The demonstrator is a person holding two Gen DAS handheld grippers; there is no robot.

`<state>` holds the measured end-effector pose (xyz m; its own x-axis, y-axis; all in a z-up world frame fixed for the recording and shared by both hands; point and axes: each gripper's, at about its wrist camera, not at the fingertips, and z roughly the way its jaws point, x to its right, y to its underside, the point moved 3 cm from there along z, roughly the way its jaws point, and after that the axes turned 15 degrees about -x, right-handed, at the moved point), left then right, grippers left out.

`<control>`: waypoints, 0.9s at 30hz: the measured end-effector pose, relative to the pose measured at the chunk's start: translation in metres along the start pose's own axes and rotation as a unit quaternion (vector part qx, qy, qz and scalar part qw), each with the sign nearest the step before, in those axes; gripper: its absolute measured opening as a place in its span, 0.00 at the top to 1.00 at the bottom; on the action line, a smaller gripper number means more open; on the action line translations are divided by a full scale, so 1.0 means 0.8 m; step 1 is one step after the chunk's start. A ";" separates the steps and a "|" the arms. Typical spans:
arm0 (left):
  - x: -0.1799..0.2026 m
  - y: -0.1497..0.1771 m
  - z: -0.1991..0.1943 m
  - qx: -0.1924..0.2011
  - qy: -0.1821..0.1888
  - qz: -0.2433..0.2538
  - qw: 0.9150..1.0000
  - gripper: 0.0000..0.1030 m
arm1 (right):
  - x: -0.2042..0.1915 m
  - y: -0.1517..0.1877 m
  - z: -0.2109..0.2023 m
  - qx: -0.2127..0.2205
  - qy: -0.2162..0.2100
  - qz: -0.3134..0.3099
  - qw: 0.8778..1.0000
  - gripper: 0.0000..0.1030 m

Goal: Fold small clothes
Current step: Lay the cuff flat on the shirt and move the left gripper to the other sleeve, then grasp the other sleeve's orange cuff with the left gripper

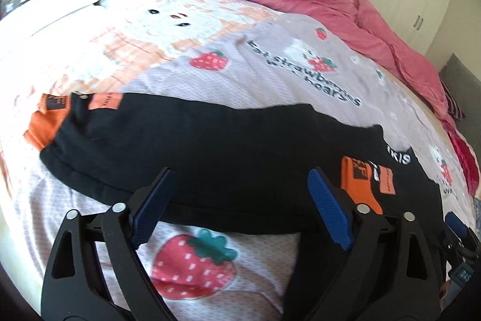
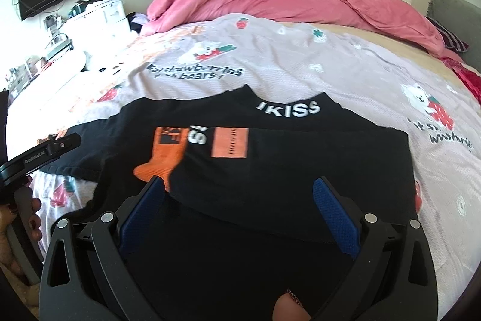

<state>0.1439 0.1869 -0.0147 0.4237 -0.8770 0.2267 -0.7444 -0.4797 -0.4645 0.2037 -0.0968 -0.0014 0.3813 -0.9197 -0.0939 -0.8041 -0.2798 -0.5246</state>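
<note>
Garment: black T-shirt (image 2: 270, 170), soft, light, limp; best gripped at the near hem.
Left tool (image 1: 240, 206): spread wide, nothing held.
Right tool (image 2: 240, 212): spread wide, nothing held.

Both the left gripper (image 1: 240, 185) and the right gripper (image 2: 240, 194) have glossy black plastic arms with triangular cut-outs, round silver pivot pins and ribbed blue pads (image 1: 329, 208), with bare skin of a hand (image 2: 21, 226) beside a black handle.
</note>
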 end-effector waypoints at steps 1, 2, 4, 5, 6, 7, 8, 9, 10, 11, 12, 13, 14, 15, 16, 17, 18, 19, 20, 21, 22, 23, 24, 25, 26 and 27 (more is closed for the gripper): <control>-0.003 -0.001 -0.002 0.005 -0.005 -0.004 1.000 0.19 | -0.006 -0.002 0.000 0.000 -0.004 -0.003 1.000 0.04; -0.007 -0.002 -0.005 0.012 -0.009 -0.010 1.000 0.19 | -0.011 -0.003 -0.001 0.001 -0.007 -0.006 1.000 0.04; -0.017 -0.005 -0.013 0.027 -0.020 -0.024 0.999 0.18 | -0.023 -0.007 -0.001 0.003 -0.012 -0.014 1.000 0.04; -0.021 -0.006 -0.016 0.034 -0.026 -0.029 0.999 0.18 | -0.028 -0.008 -0.001 0.004 -0.013 -0.018 1.000 0.04; -0.025 -0.007 -0.019 0.041 -0.034 -0.034 0.998 0.18 | -0.035 -0.011 -0.001 0.004 -0.016 -0.025 1.000 0.04; -0.030 -0.008 -0.022 0.050 -0.046 -0.040 0.997 0.18 | -0.040 -0.012 -0.001 0.005 -0.019 -0.029 0.999 0.04; -0.034 -0.009 -0.024 0.056 -0.053 -0.046 0.996 0.17 | -0.047 -0.014 -0.001 0.006 -0.021 -0.034 0.999 0.04; -0.041 -0.010 -0.026 0.061 -0.059 -0.054 0.995 0.17 | -0.054 -0.017 -0.002 0.008 -0.025 -0.040 0.999 0.04; -0.046 -0.012 -0.027 0.063 -0.063 -0.060 0.994 0.17 | -0.061 -0.019 -0.002 0.008 -0.028 -0.045 0.999 0.04; -0.051 -0.014 -0.027 0.065 -0.068 -0.066 0.993 0.17 | -0.067 -0.021 -0.001 0.009 -0.030 -0.050 0.998 0.04; -0.056 -0.015 -0.026 0.066 -0.072 -0.072 0.993 0.17 | -0.073 -0.023 -0.001 0.009 -0.032 -0.055 0.998 0.04; -0.063 -0.016 -0.026 0.067 -0.076 -0.082 0.991 0.17 | -0.081 -0.025 -0.001 0.010 -0.036 -0.060 0.997 0.04; -0.069 -0.016 -0.027 0.068 -0.078 -0.090 0.991 0.17 | -0.087 -0.027 -0.001 0.010 -0.040 -0.065 0.997 0.04; -0.076 -0.017 -0.027 0.070 -0.083 -0.099 0.989 0.17 | -0.093 -0.029 -0.001 0.010 -0.043 -0.068 0.997 0.04; -0.080 -0.017 -0.028 0.071 -0.087 -0.103 0.988 0.16 | -0.101 -0.030 -0.001 0.011 -0.046 -0.074 0.996 0.04; -0.086 -0.018 -0.029 0.073 -0.091 -0.108 0.987 0.15 | -0.107 -0.031 0.000 0.011 -0.049 -0.078 0.996 0.04; -0.093 -0.018 -0.031 0.078 -0.093 -0.117 0.986 0.15 | -0.112 -0.032 0.000 0.011 -0.051 -0.081 0.995 0.04; -0.098 -0.019 -0.032 0.080 -0.093 -0.122 0.985 0.15 | -0.118 -0.033 0.000 0.011 -0.056 -0.085 0.995 0.04; -0.103 -0.019 -0.034 0.083 -0.095 -0.129 0.984 0.15 | -0.122 -0.033 0.001 0.010 -0.059 -0.087 0.994 0.04; -0.108 -0.019 -0.035 0.086 -0.099 -0.136 0.982 0.15 | -0.127 -0.034 0.002 0.010 -0.062 -0.089 0.994 0.04; -0.115 -0.018 -0.036 0.088 -0.104 -0.144 0.980 0.14 | -0.131 -0.035 0.004 0.009 -0.064 -0.089 0.994 0.04; -0.121 -0.018 -0.035 0.089 -0.109 -0.152 0.978 0.14 | -0.134 -0.036 0.005 0.008 -0.067 -0.090 0.994 0.04; -0.127 -0.017 -0.035 0.090 -0.114 -0.159 0.977 0.14 | -0.137 -0.036 0.007 0.007 -0.069 -0.091 0.993 0.04; -0.133 -0.017 -0.034 0.088 -0.121 -0.167 0.975 0.14 | -0.142 -0.036 0.009 0.006 -0.070 -0.093 0.993 0.04; -0.138 -0.017 -0.032 0.087 -0.126 -0.172 0.973 0.14 | -0.145 -0.036 0.011 0.004 -0.071 -0.095 0.993 0.04; -0.143 -0.017 -0.031 0.086 -0.130 -0.178 0.972 0.14 | -0.148 -0.037 0.013 0.002 -0.072 -0.097 0.993 0.04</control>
<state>0.0925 0.2927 -0.0131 0.7712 -0.6093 0.1843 -0.4401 -0.7196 -0.5371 0.1870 0.0234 0.0160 0.5903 -0.7997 -0.1101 -0.7069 -0.4463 -0.5487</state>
